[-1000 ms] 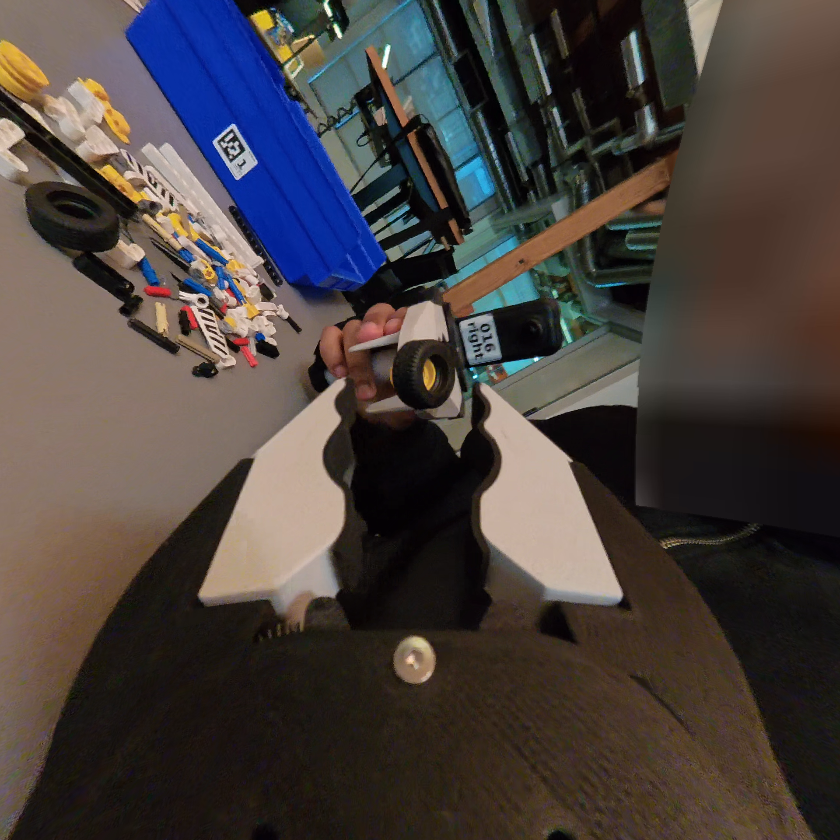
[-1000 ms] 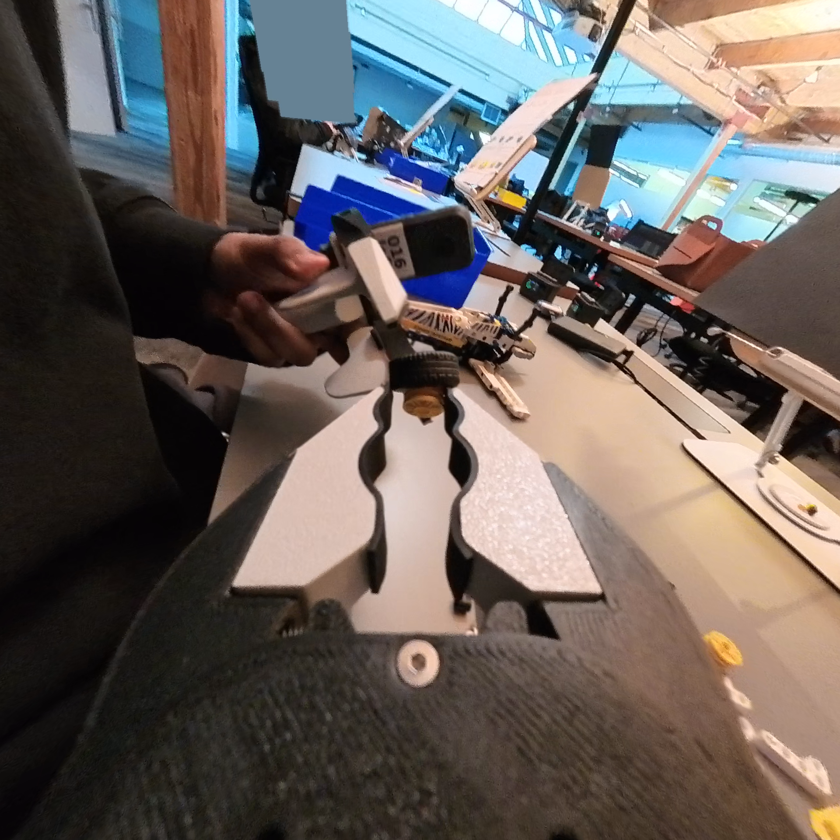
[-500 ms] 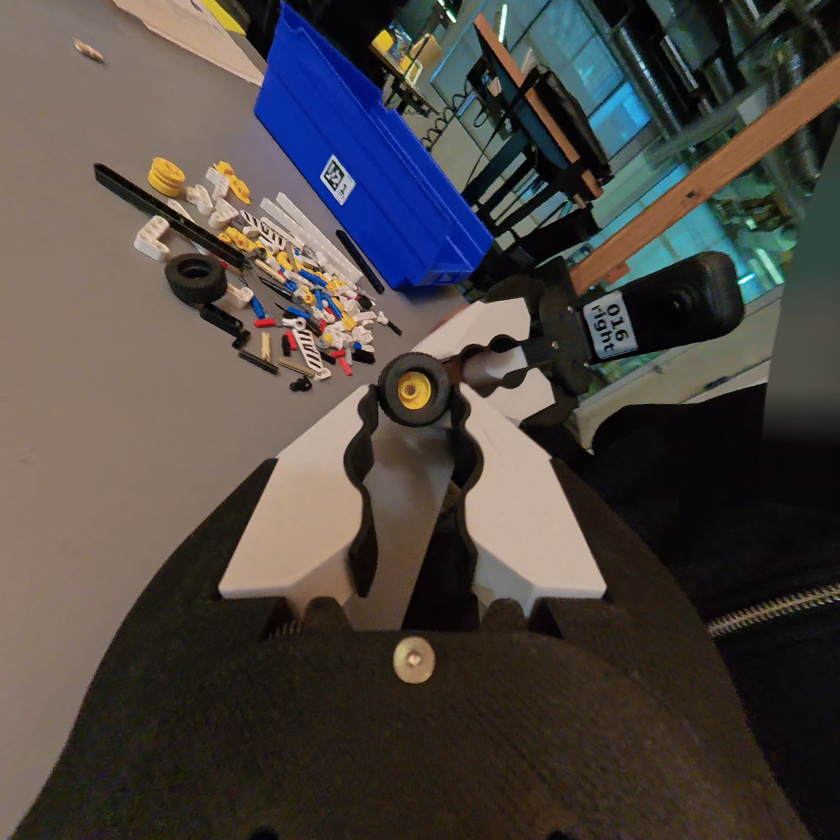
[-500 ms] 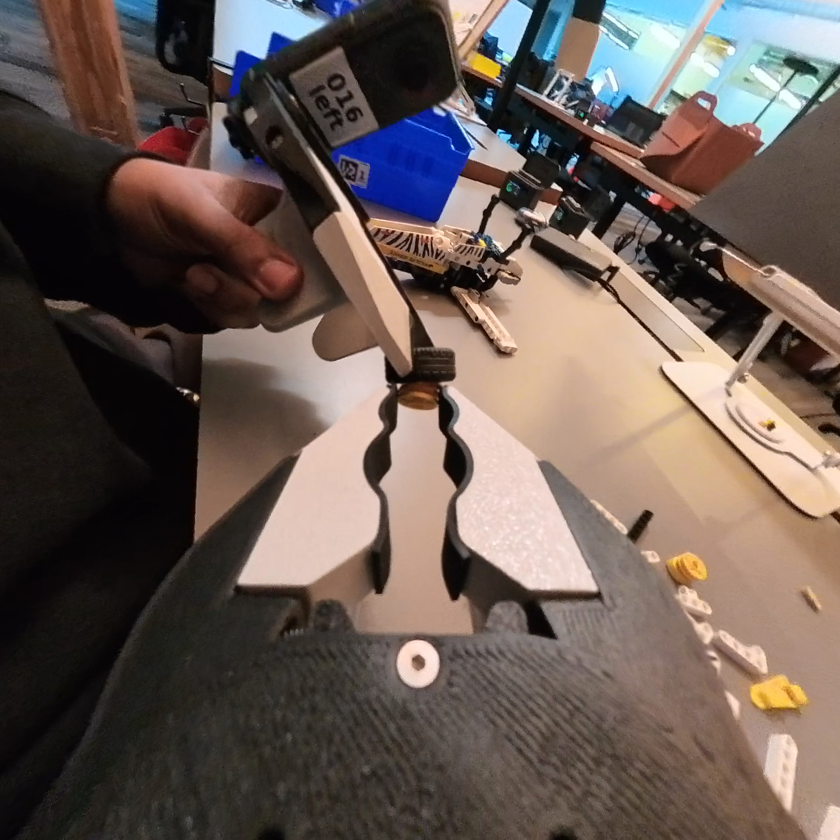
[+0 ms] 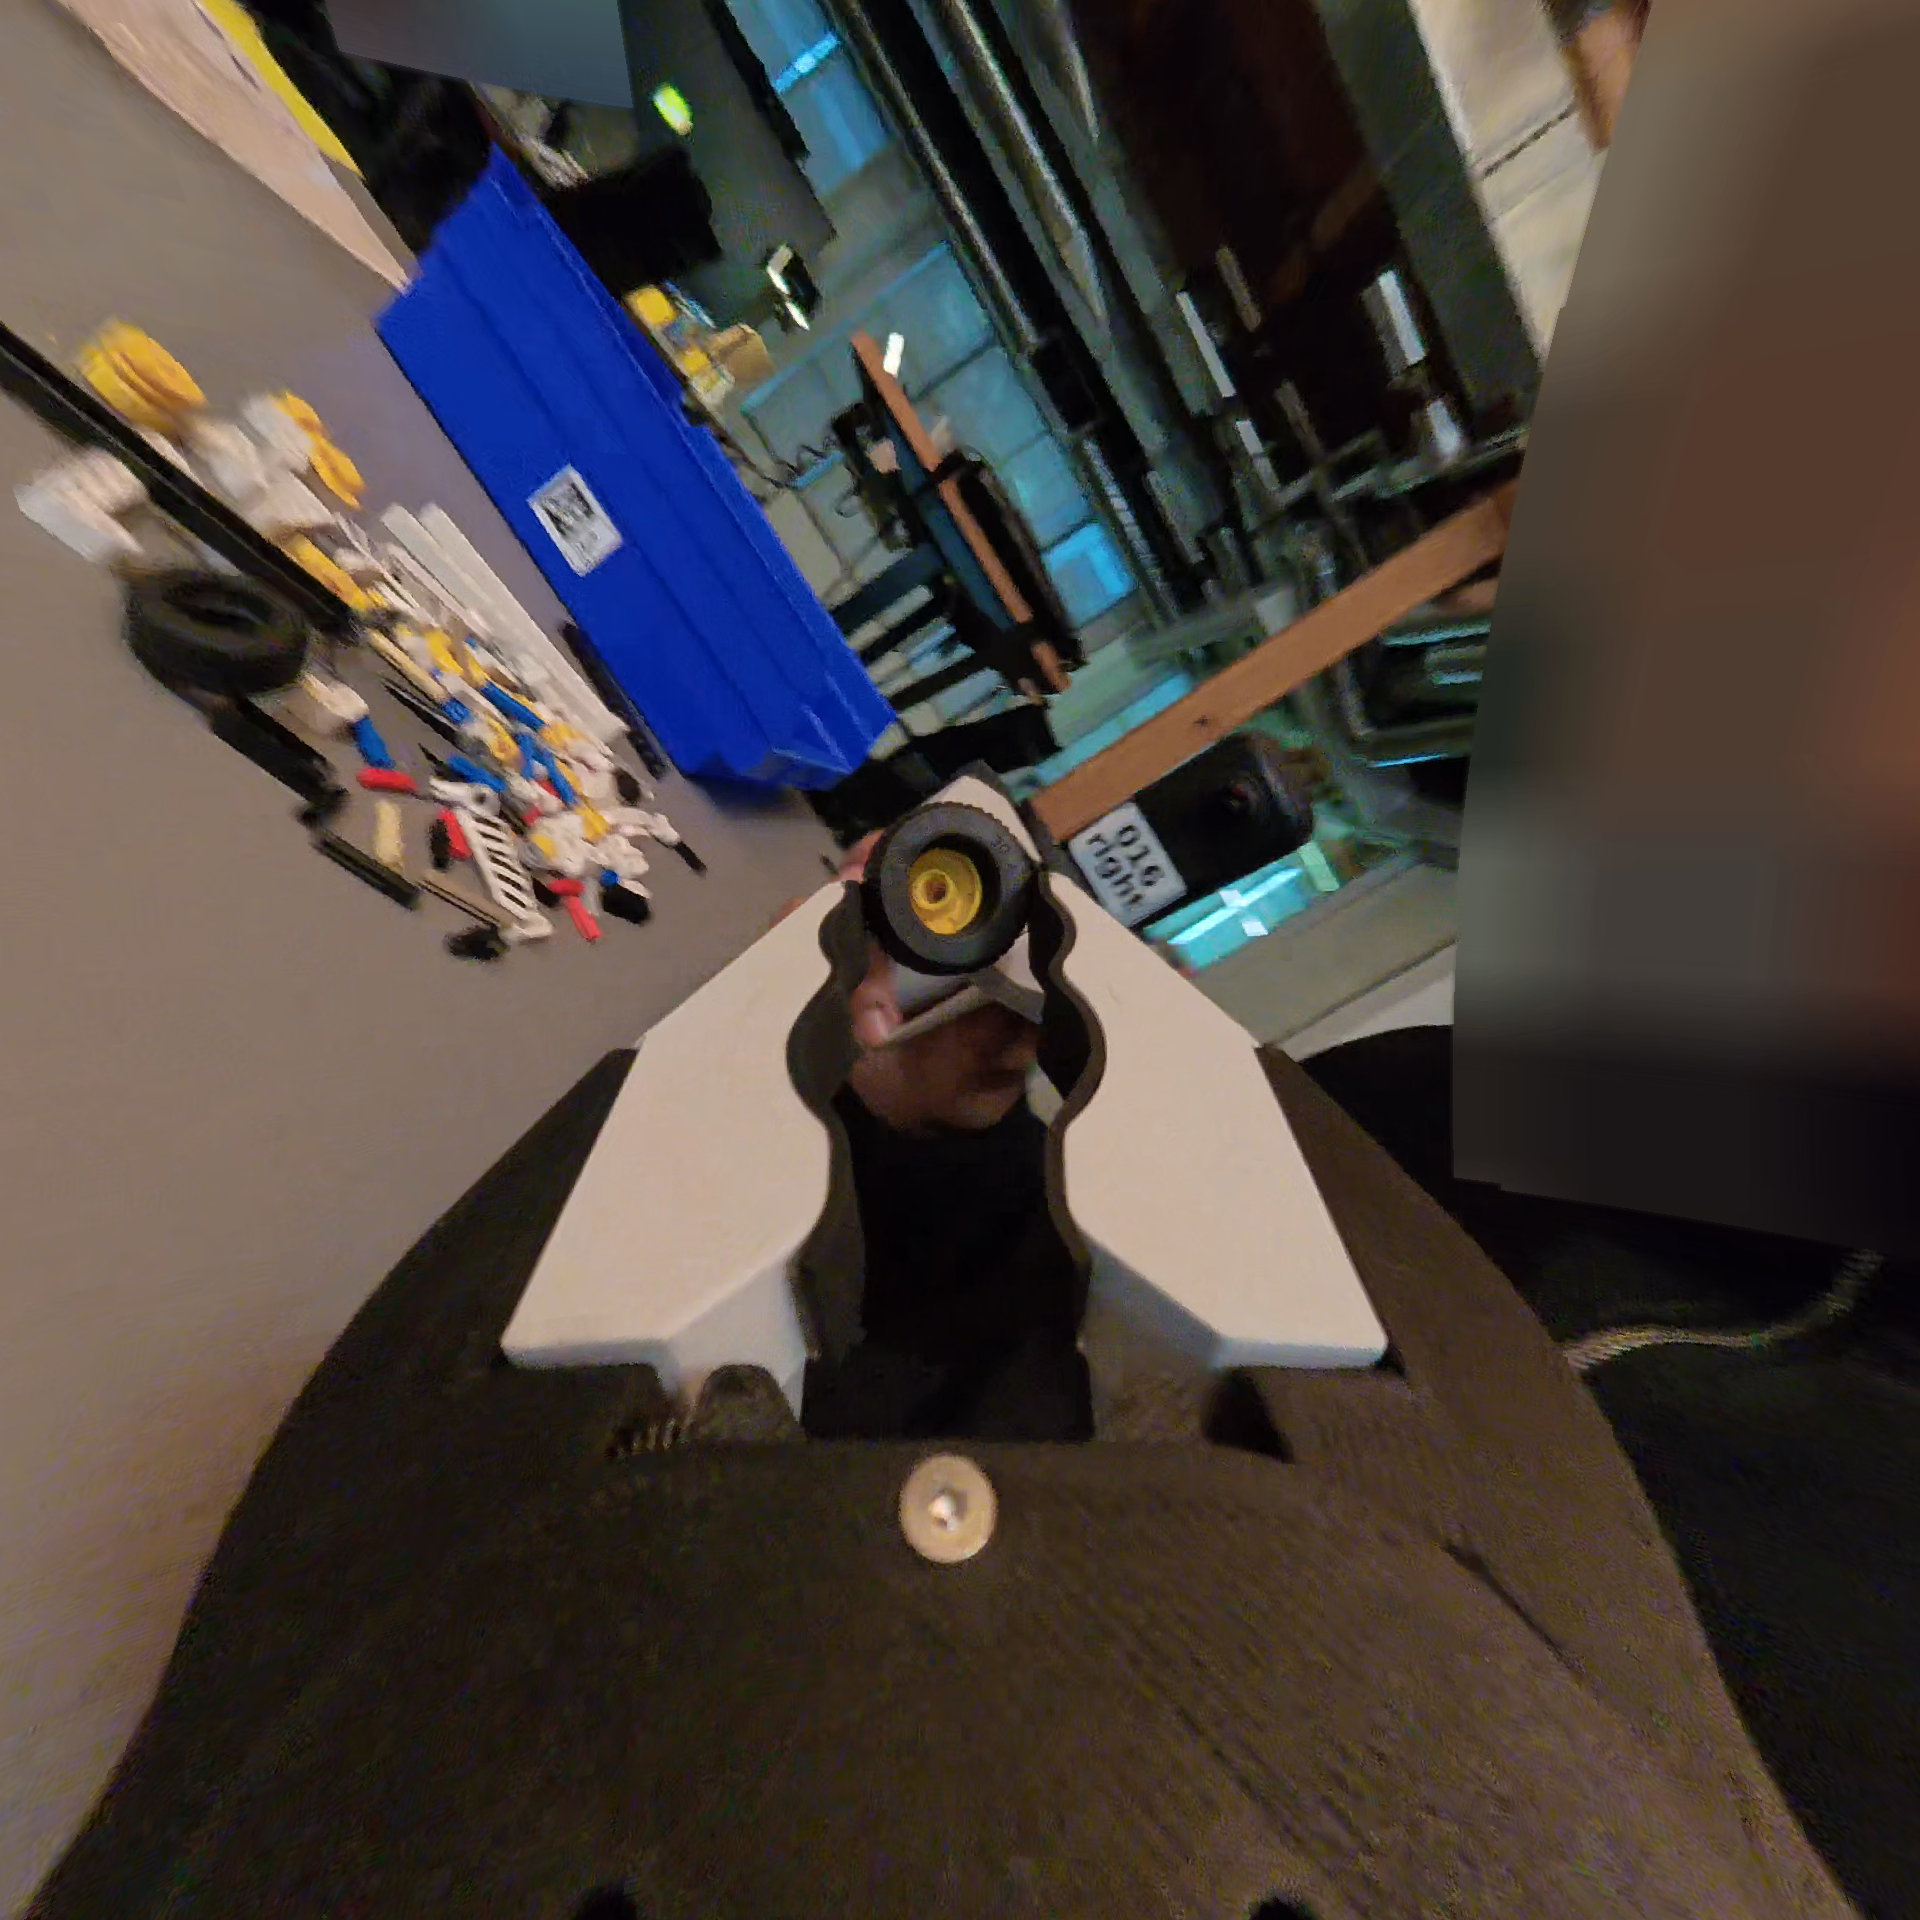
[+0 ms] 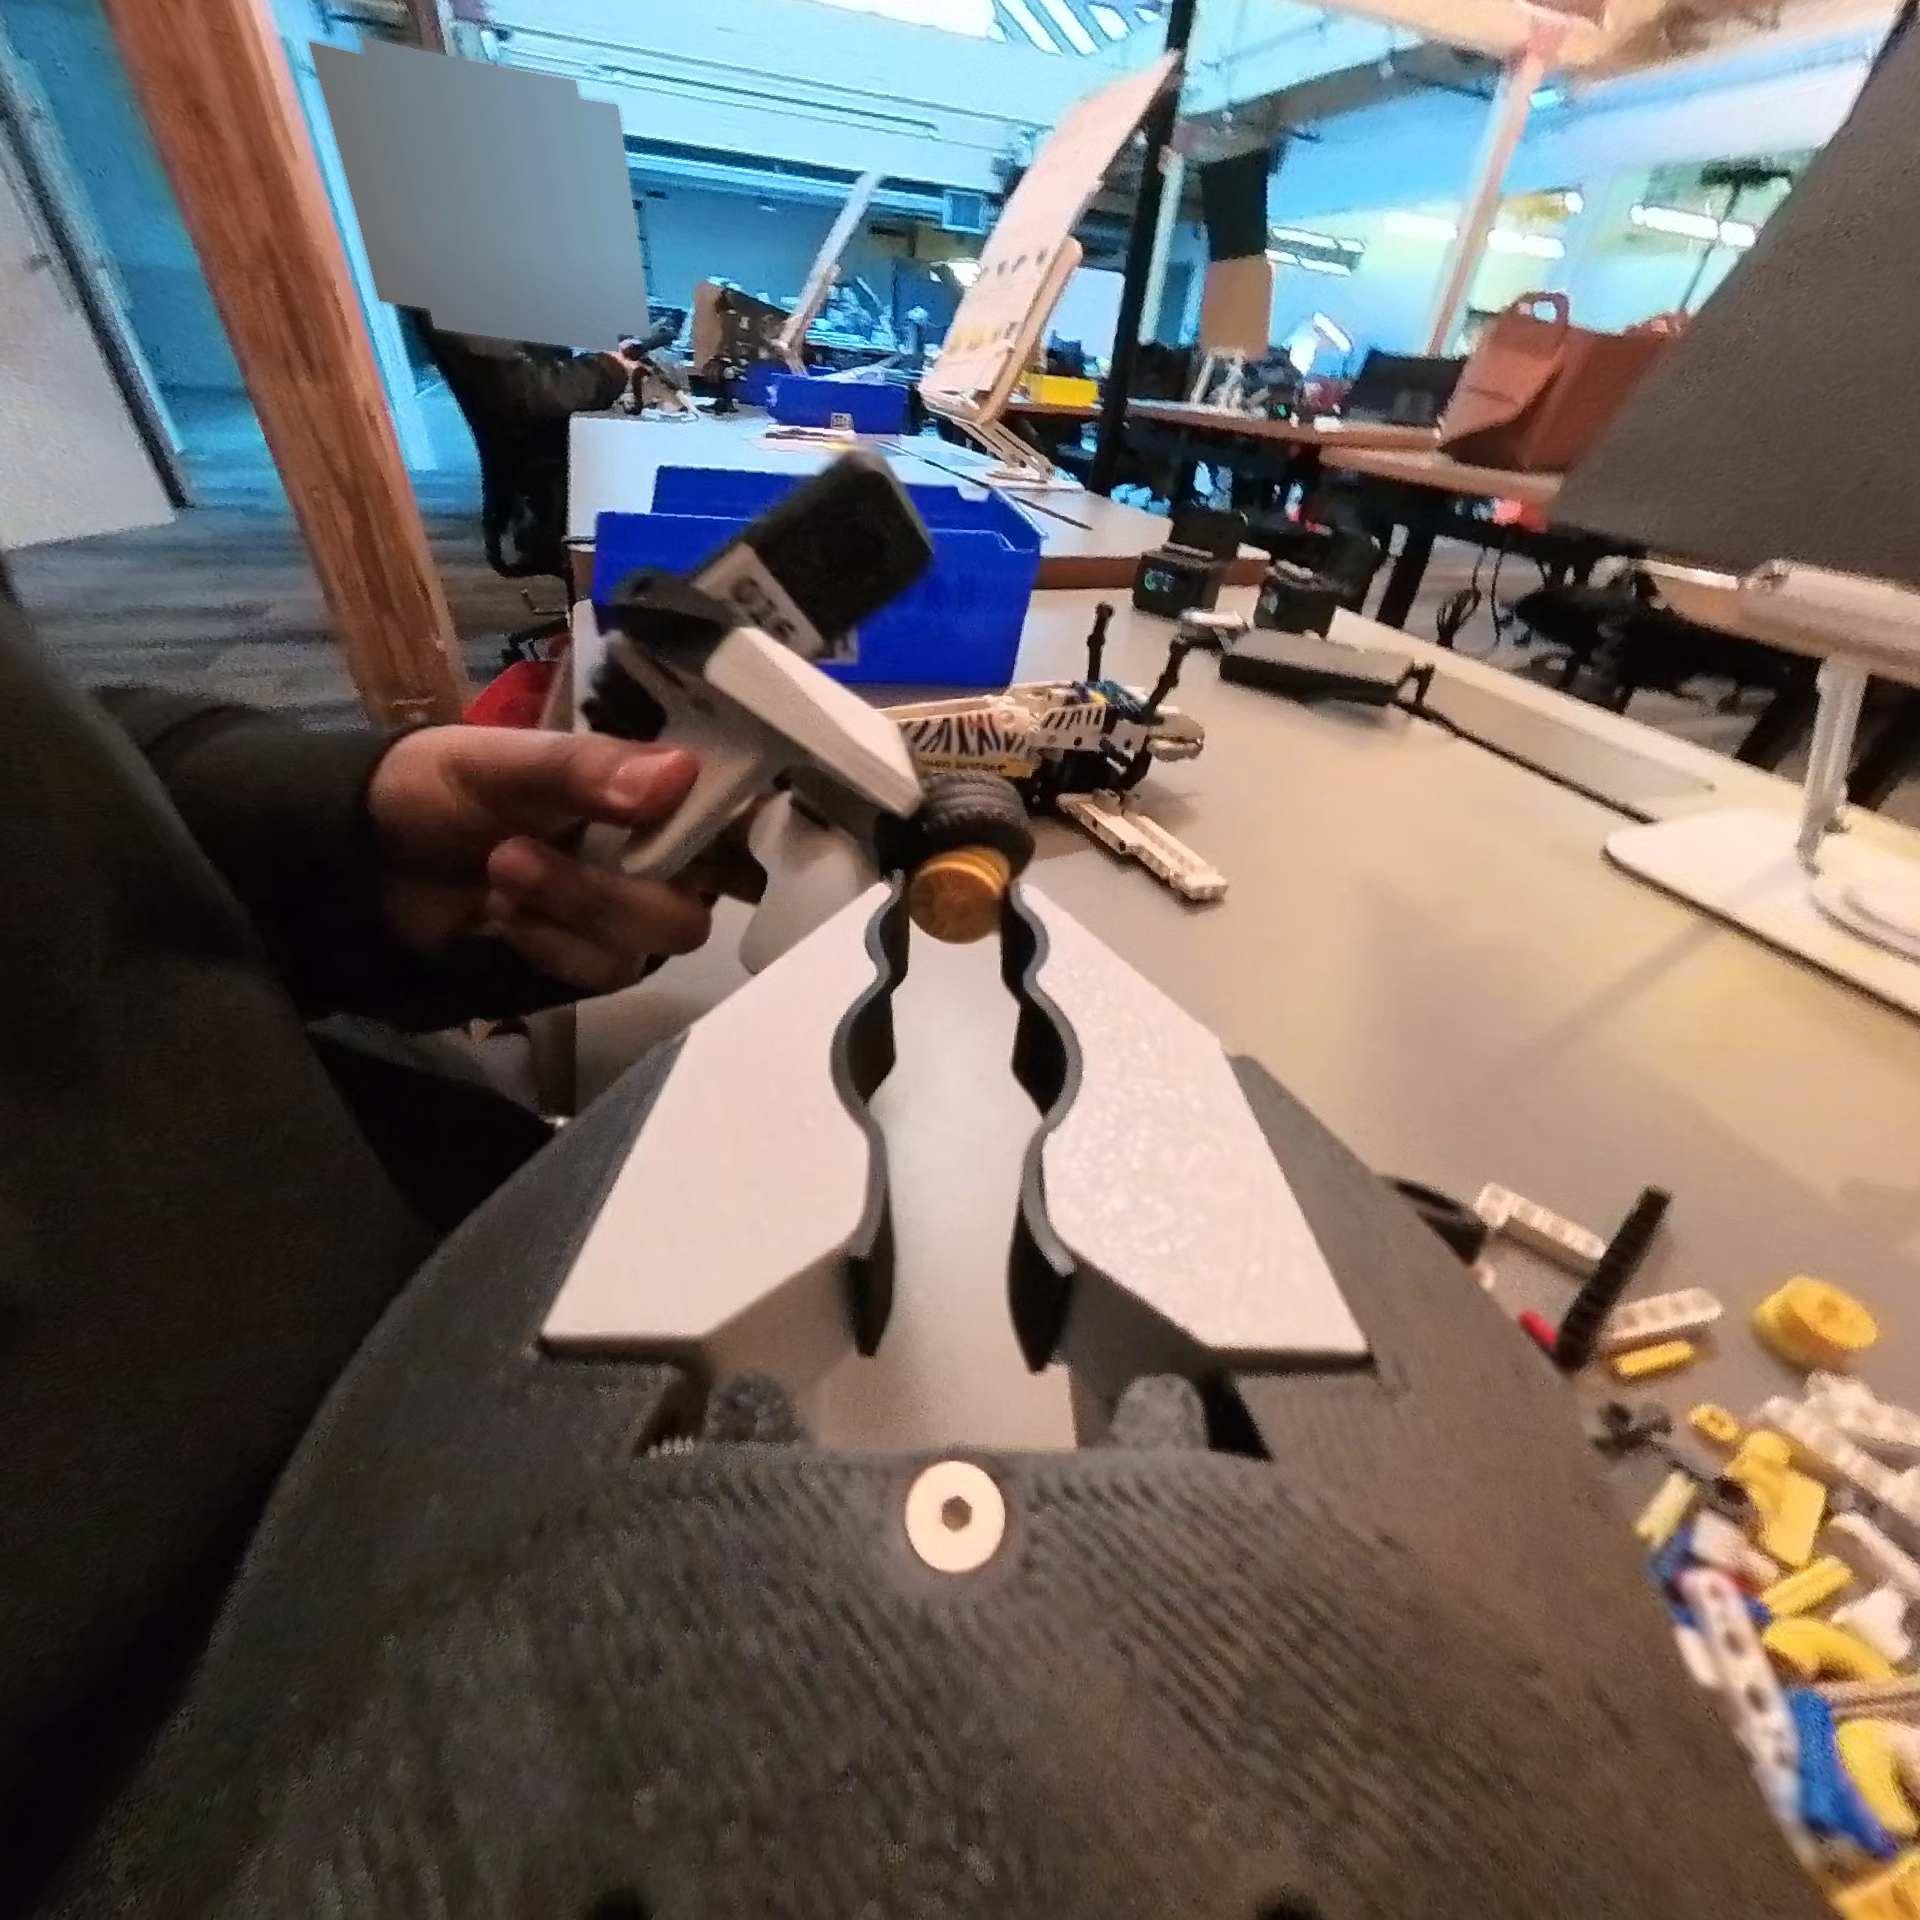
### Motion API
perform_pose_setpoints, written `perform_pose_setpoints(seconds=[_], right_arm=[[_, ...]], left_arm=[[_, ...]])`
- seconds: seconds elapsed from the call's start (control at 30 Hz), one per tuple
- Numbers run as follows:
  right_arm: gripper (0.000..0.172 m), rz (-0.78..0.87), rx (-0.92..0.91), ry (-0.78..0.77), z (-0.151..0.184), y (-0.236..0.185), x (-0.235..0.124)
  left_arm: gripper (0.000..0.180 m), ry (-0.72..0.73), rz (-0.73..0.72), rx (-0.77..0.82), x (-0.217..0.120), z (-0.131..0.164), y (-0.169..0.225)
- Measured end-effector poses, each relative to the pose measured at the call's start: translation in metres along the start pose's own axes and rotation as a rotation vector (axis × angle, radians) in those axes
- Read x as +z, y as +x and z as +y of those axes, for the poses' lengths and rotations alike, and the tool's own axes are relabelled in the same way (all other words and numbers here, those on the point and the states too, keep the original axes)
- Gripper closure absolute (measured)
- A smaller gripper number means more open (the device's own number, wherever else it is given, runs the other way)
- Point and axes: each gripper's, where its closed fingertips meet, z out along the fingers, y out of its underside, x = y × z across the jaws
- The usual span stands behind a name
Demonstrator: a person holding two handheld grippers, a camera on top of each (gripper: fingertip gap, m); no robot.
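A blue bin (image 5: 634, 540) is seen on the grey counter (image 5: 187, 1039), beside scattered small building-toy parts (image 5: 488, 769); a zebra-striped toy model (image 6: 1049, 732) lies farther off.

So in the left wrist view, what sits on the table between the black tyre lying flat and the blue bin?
A scatter of small building-toy pieces, white, yellow, blue, red and black, fills the stretch between the black tyre and the blue bin. The left wrist view shows it, though blurred.

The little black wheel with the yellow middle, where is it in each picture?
Left wrist view: the wheel sits a little above the middle, between the left tool's fingertips, yellow hub facing the camera.
Right wrist view: the wheel is near the middle, seen side-on, its yellow hub between the right tool's fingertips.
Shared landmark: the blue bin on the grey table.
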Motion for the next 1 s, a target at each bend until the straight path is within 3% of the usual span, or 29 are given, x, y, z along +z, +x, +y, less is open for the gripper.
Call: perform_pose_setpoints(seconds=[0.1, 0.17, 0.33, 0.5, 0.6, 0.77, 0.9, 1.0], right_arm=[[0.156, 0.112, 0.063, -0.063, 0.011, 0.017, -0.003], [0.156, 0.098, 0.108, -0.057, 0.012, 0.018, -0.006], [0.155, 0.094, 0.144, -0.088, 0.018, 0.021, -0.004], [0.156, 0.286, 0.074, -0.37, 0.06, 0.063, -0.035], [0.156, 0.413, 0.033, -0.497, 0.074, 0.094, -0.068], [0.156, 0.448, 0.058, -0.523, 0.069, 0.125, -0.087], [0.156, 0.435, -0.019, -0.602, 0.065, 0.163, -0.078], [0.155, 0.405, -0.064, -0.667, 0.068, 0.201, -0.059]], left_arm=[[0.154, 0.052, -0.116, 0.227, -0.007, -0.013, 0.004], [0.154, 0.06, -0.219, 0.317, -0.017, -0.022, -0.002], [0.154, -0.015, -0.243, 0.261, -0.018, -0.013, -0.017], [0.152, -0.281, -0.436, 0.348, -0.009, 0.024, -0.051], [0.152, -0.388, -0.522, 0.455, -0.002, 0.029, -0.064], [0.152, -0.464, -0.618, 0.54, 0.014, 0.004, -0.094], [0.152, -0.571, -0.787, 0.586, 0.013, -0.013, -0.142], [0.152, -0.575, -0.833, 0.599, 0.014, -0.024, -0.158]])
